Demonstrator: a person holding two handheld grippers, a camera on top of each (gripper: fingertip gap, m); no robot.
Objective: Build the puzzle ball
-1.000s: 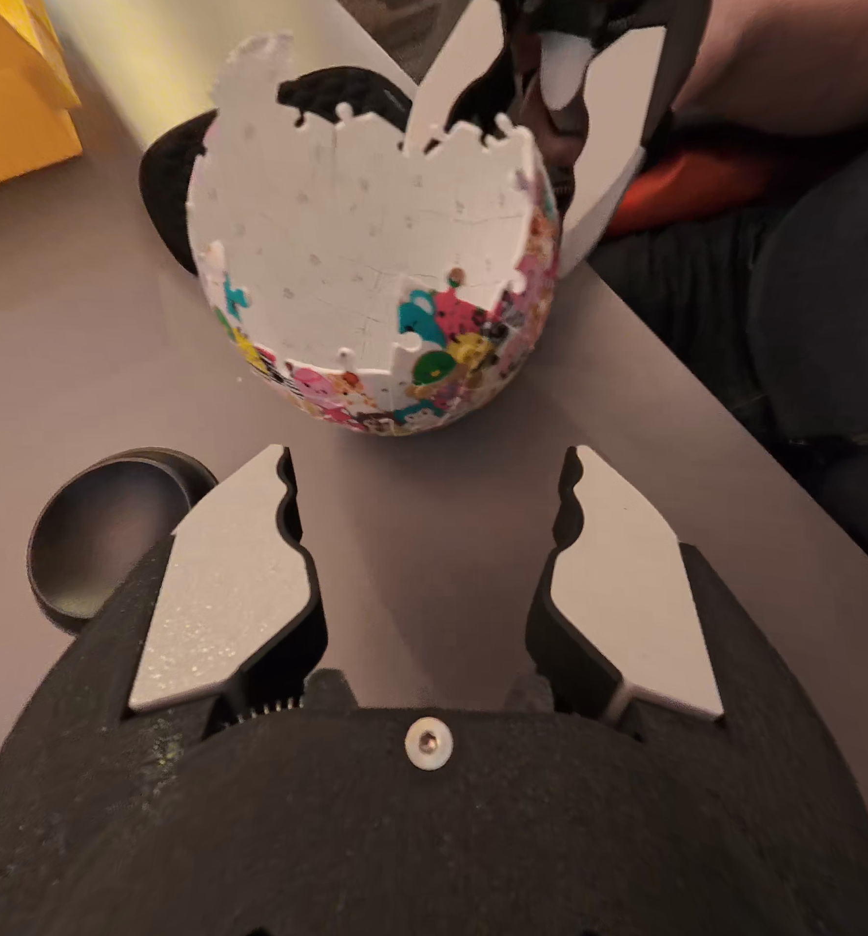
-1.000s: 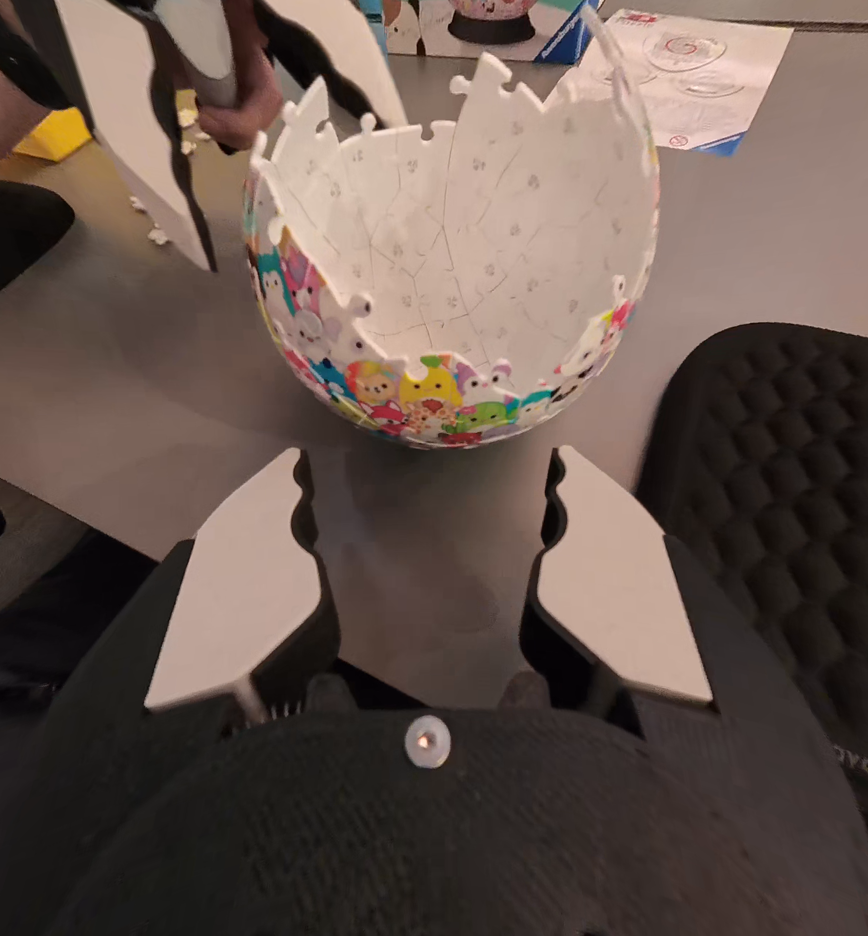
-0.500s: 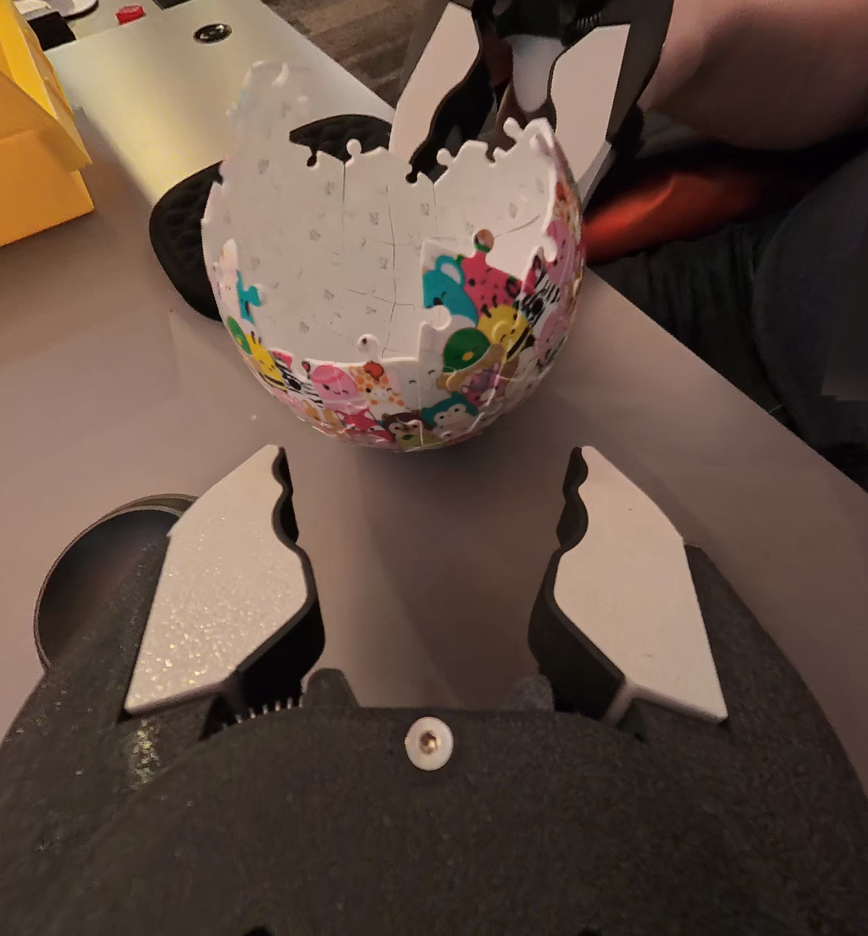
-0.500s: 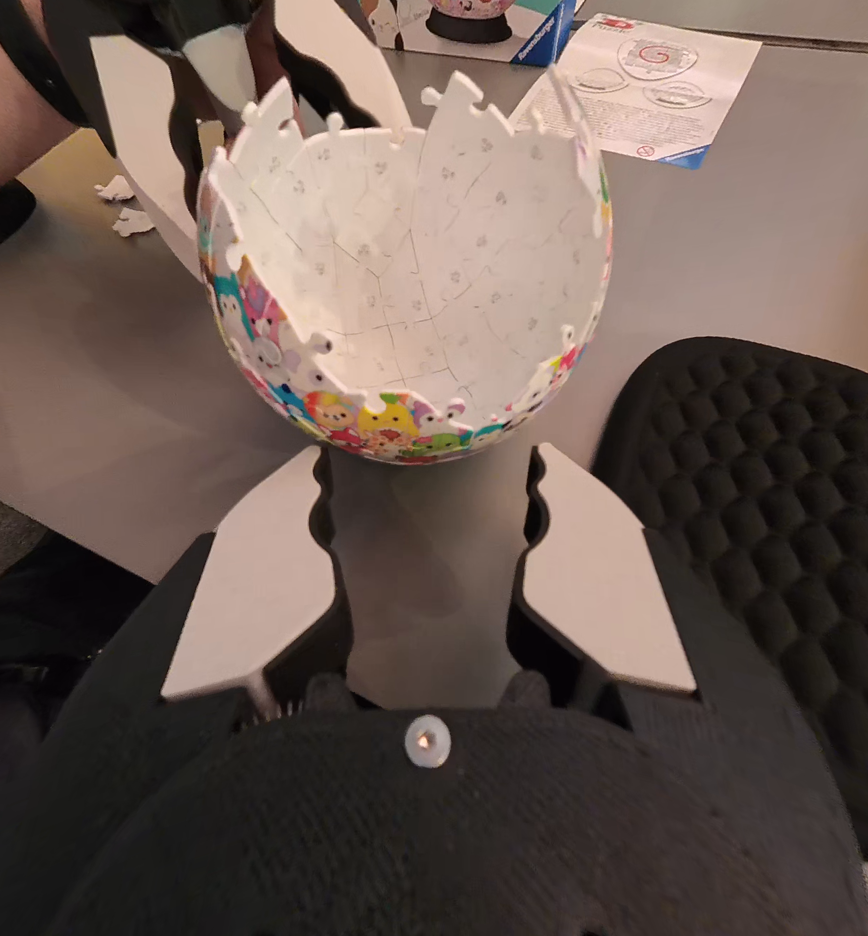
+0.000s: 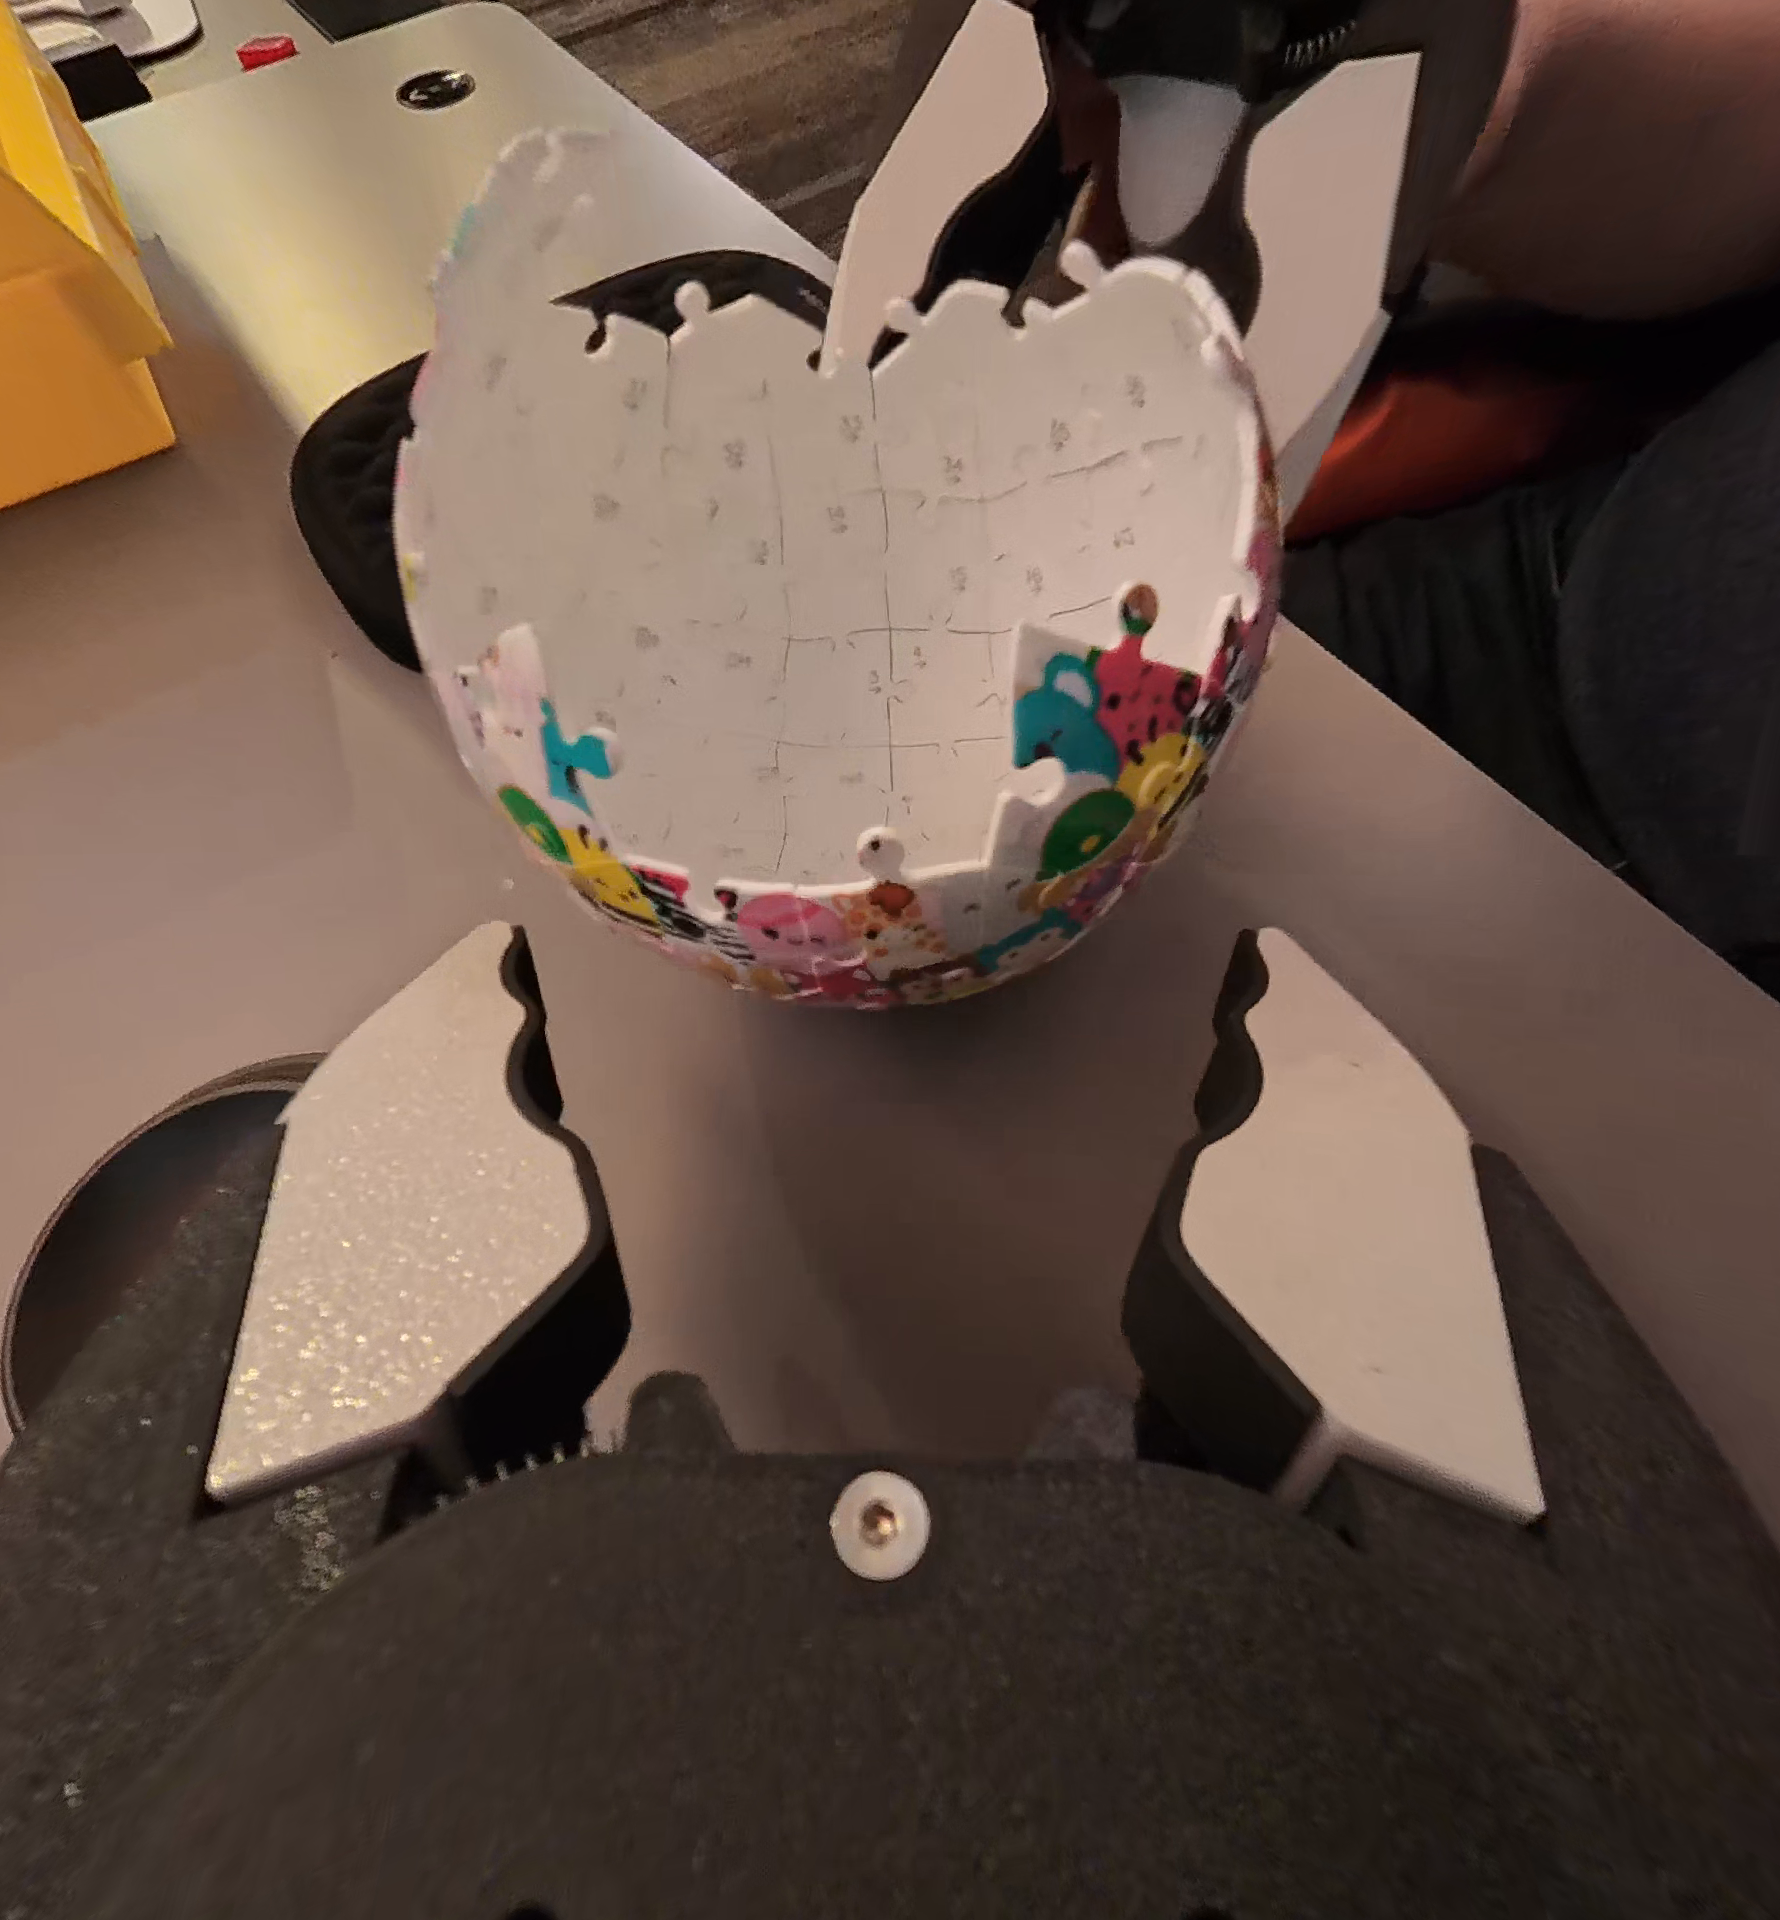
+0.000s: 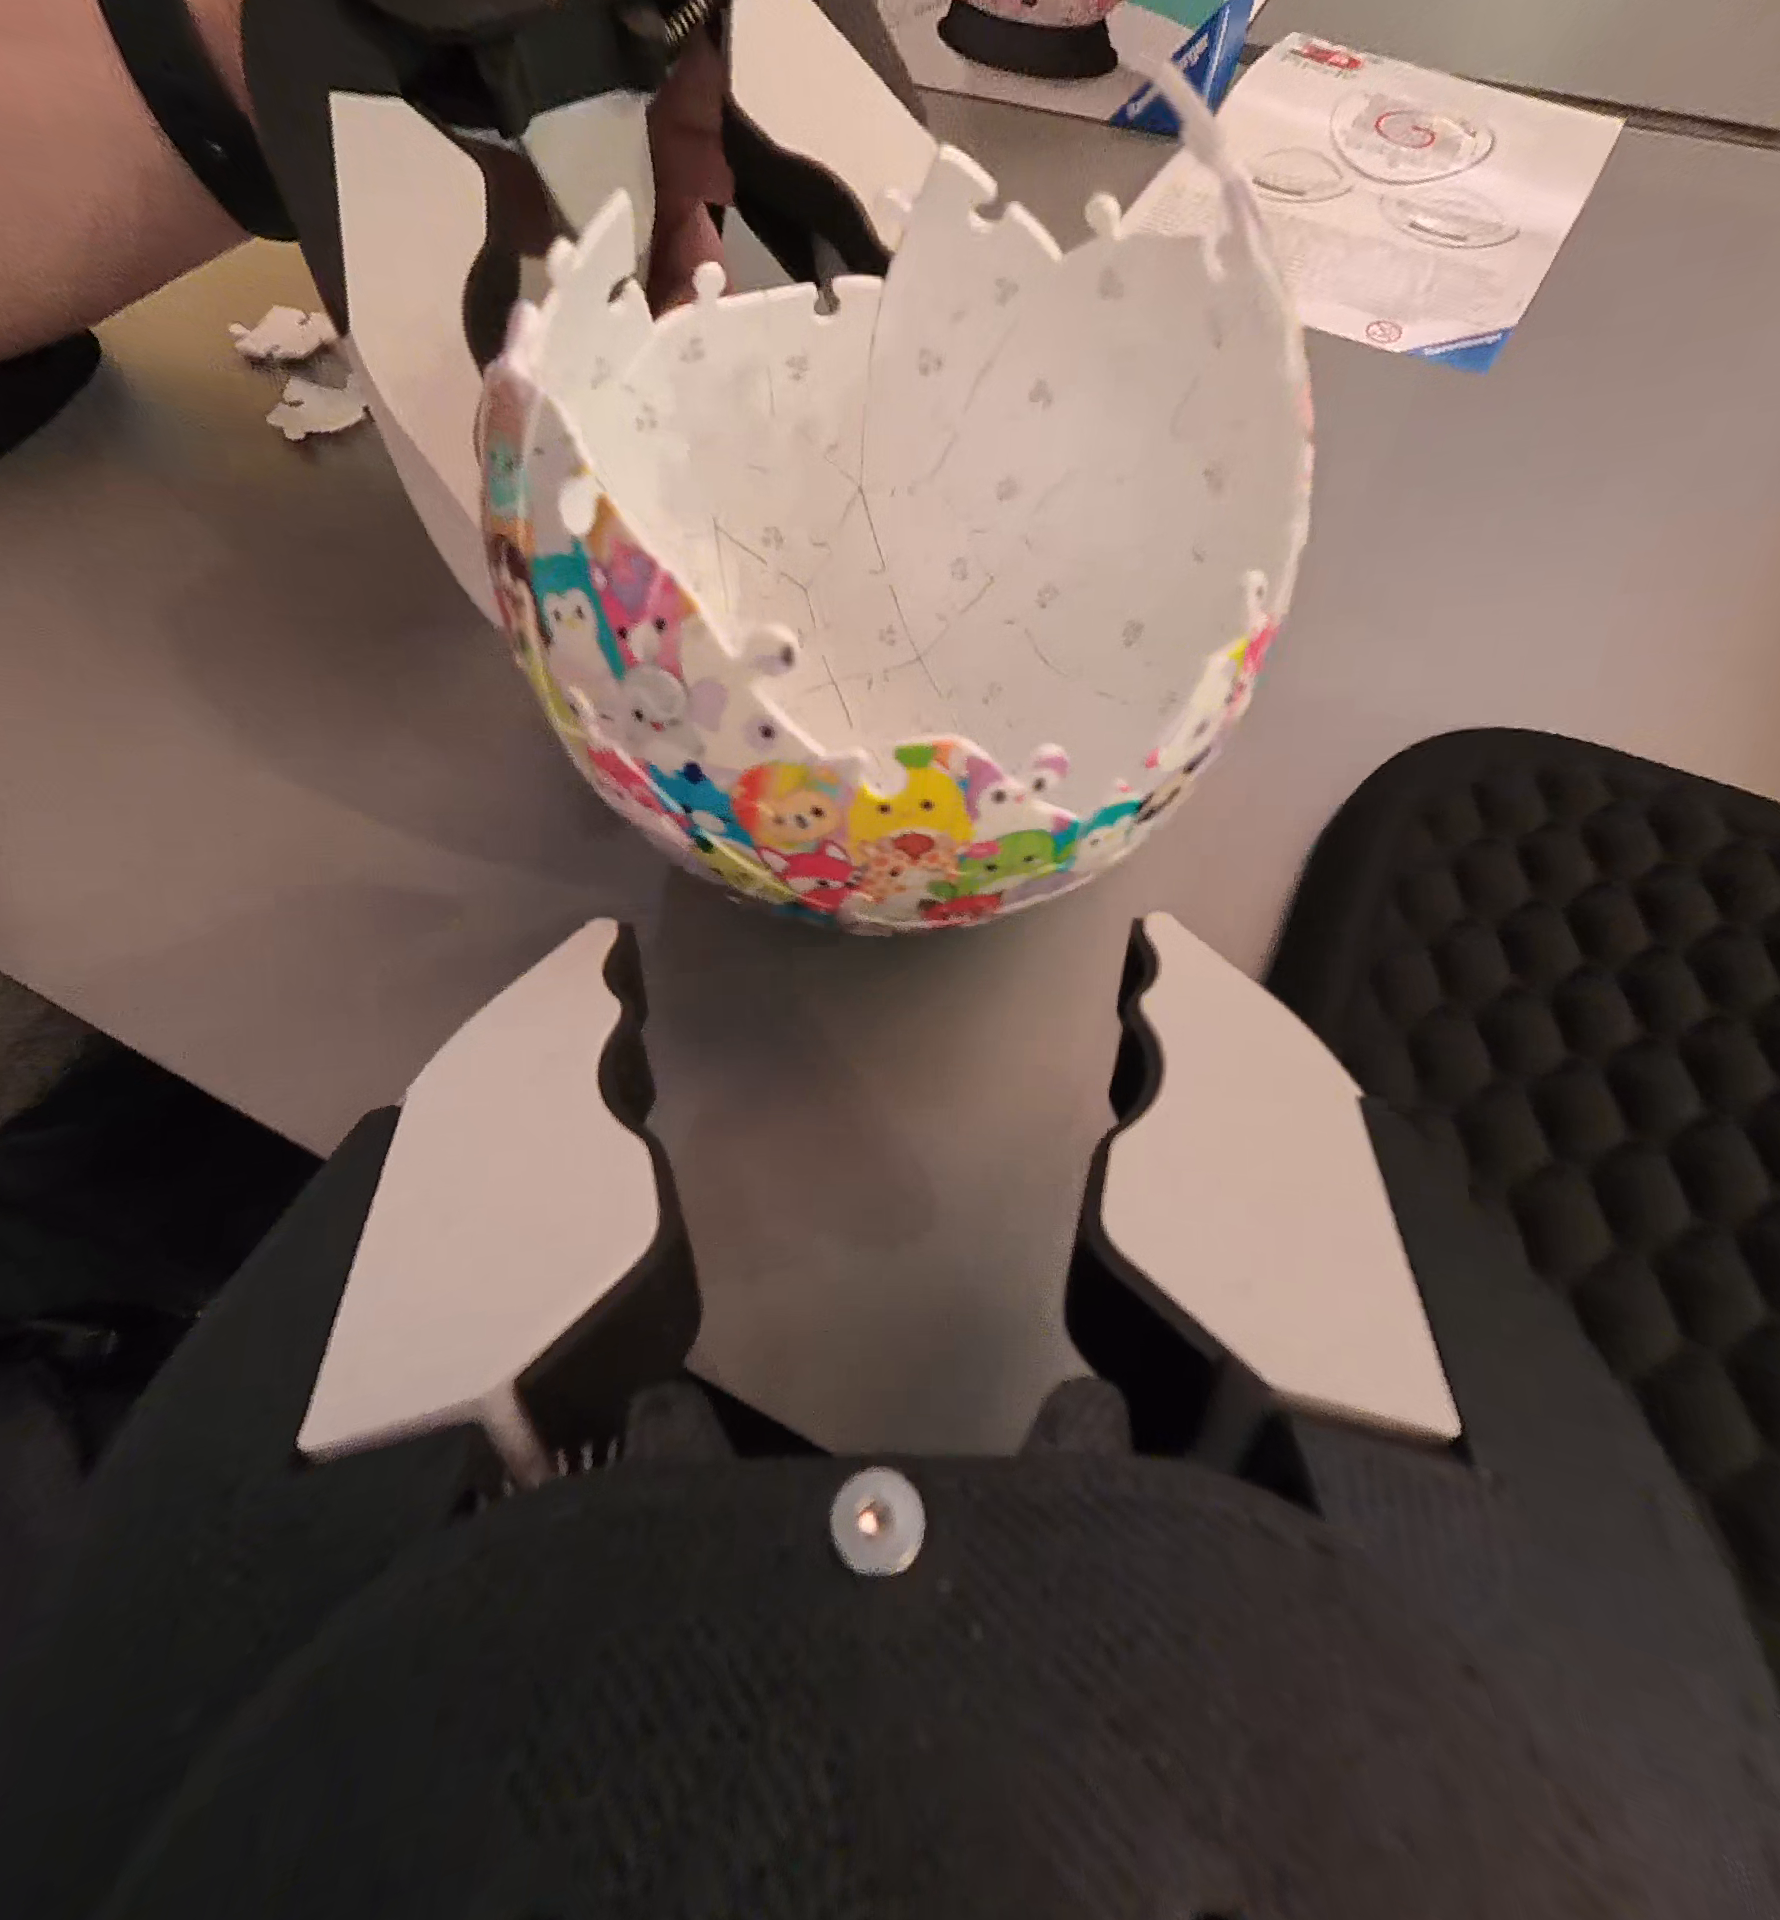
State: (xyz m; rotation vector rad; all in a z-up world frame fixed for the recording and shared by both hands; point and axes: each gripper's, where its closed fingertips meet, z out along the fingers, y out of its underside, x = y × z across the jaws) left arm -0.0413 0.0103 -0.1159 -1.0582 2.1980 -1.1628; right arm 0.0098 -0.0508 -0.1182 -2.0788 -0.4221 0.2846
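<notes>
The half-built puzzle ball (image 5: 844,644), a curved shell of interlocked plastic pieces, white inside and printed with bright cartoon animals outside, rests on its rounded bottom on the grey tabletop (image 5: 190,831). Its opening faces upward and tilts toward the left wrist camera; the jagged rim stands highest on the far side in both views. No long axis is evident, the shell being roughly round.

The left gripper (image 5: 881,966) has its two white-faced fingers spread wide, holding nothing; the shell sits just beyond the fingertips, centred between them, not touching. The right gripper (image 6: 875,956) is likewise wide open and empty, with the same shell (image 6: 969,540) just ahead of its tips.

Right of the right gripper's fingers lies a black quilted pad (image 6: 1613,1039). Left of the left gripper's fingers sits a dark round dish (image 5: 107,1247), partly hidden. Loose white puzzle pieces (image 6: 304,374) lie beyond the shell, to the left.
</notes>
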